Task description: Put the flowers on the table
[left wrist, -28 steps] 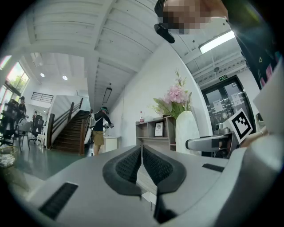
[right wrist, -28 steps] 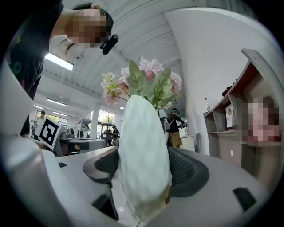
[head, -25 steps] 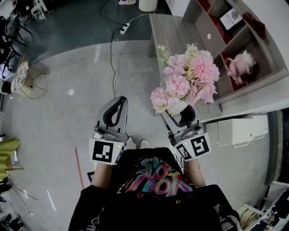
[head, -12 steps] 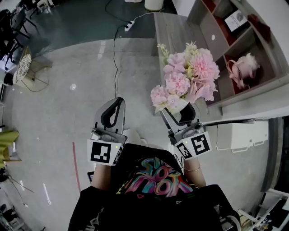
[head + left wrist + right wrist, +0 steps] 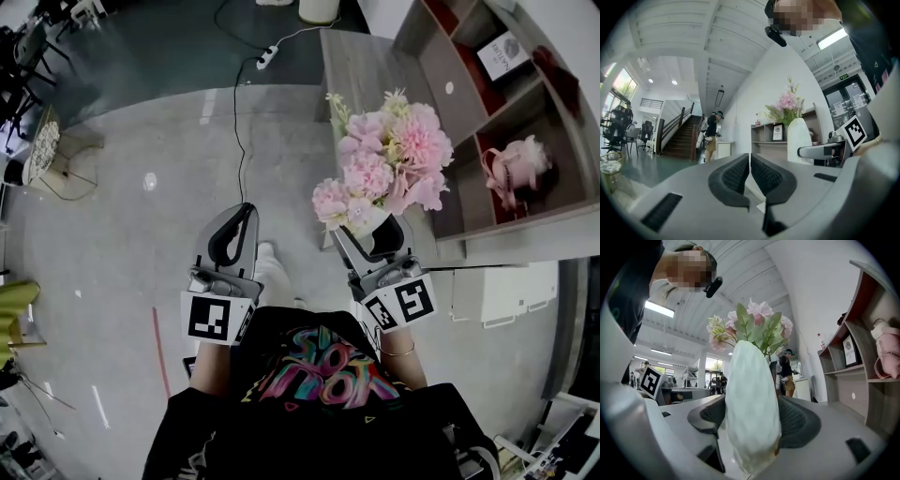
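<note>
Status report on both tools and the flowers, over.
Right tool shut on white vase of pink flowers, held in the air. Left tool shut, empty. Grey table just ahead; nothing seen in the way.

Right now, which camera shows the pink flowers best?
The head view: the flowers show whole from above. The right gripper view mostly shows their white vase; the left gripper view shows them small.
</note>
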`<state>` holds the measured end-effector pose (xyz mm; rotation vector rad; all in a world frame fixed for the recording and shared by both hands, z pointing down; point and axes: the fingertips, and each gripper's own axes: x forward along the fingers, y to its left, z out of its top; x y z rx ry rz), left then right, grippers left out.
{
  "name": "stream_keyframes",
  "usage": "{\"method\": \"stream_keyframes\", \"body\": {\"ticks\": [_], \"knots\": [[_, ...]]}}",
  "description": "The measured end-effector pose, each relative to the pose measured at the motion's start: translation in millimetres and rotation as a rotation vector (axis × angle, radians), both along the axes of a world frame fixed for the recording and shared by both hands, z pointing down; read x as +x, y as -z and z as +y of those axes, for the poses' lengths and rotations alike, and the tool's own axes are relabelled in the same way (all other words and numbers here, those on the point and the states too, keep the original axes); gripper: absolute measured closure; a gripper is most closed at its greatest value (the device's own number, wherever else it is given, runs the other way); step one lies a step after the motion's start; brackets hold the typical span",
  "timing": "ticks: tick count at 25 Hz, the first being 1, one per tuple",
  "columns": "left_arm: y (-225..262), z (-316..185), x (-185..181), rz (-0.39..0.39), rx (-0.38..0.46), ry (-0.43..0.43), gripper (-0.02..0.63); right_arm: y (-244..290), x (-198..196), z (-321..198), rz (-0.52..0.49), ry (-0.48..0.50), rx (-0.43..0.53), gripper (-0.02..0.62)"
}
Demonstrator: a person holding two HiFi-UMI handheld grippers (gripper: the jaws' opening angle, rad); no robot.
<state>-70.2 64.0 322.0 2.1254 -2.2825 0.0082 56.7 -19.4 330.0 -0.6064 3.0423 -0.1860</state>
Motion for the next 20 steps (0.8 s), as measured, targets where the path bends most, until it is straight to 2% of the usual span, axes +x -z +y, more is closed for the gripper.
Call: {"method": "stream_keyframes", "body": {"ticks": [4,6,14,20], "knots": [[2.2,31.0,48.7,-0.020,-0.006,0.031,0.575,-1.0,46.6,27.0,-0.021,0.027,-0.006,0.235],[2.8,35.3,54.1,-0.026,0.003,0.057,0.574,-0.3,50.9,27.8,-0.027,0.050,0.001,0.235],[1.5,-15.0,-43.6,-0.003,-0.014,-0.005,0.574,2.8,-37.3,-18.3,0.001,-0.023,-0.004,0.235],[3.0,-13.3,-49.4,-0.023,-0.013,-0.013,0.574,1.9,-39.2,-19.0,-0.011,-0.038,0.001,0.235]]}}
